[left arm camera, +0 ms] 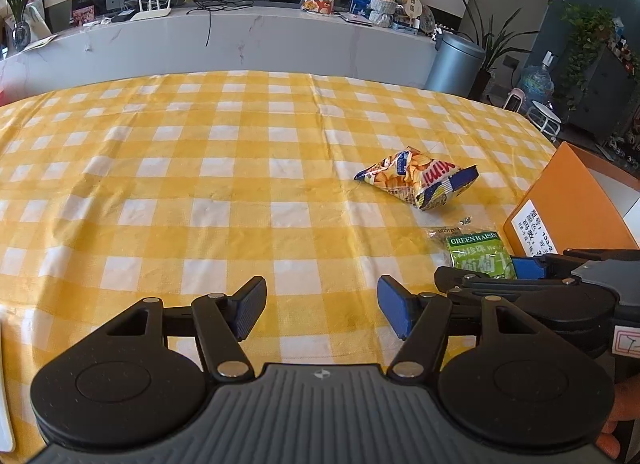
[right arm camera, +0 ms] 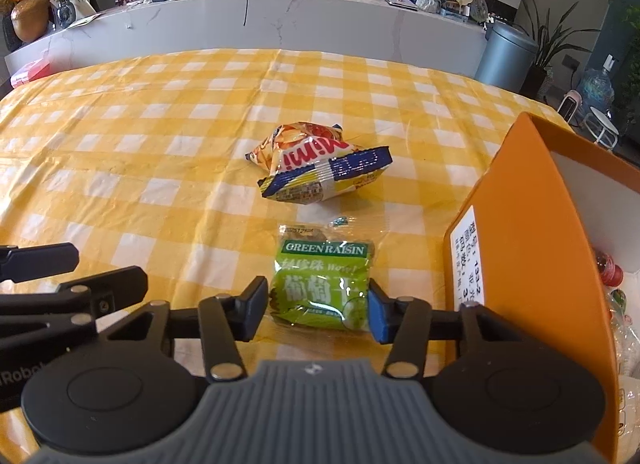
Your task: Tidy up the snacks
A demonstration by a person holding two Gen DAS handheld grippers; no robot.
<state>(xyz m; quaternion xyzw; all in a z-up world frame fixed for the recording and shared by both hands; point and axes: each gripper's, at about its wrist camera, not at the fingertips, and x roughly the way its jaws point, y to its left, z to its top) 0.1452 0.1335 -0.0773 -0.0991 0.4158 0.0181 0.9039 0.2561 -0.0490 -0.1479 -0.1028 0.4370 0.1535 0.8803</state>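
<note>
A green raisin packet (right arm camera: 320,288) lies on the yellow checked tablecloth (right arm camera: 160,144). My right gripper (right arm camera: 318,306) is open with its two fingers either side of the packet, close to its edges. The packet also shows in the left wrist view (left arm camera: 478,254), partly hidden by the right gripper. A Mimi chip bag (right arm camera: 320,162) lies a little beyond it; it shows in the left wrist view (left arm camera: 420,180) too. My left gripper (left arm camera: 322,310) is open and empty over bare cloth, left of the right gripper.
An orange box (right arm camera: 540,244) stands at the right table edge, with several snacks (right arm camera: 612,276) inside. It shows in the left wrist view (left arm camera: 568,204). Beyond the table are a marble counter (right arm camera: 280,20) and a grey bin (right arm camera: 506,54).
</note>
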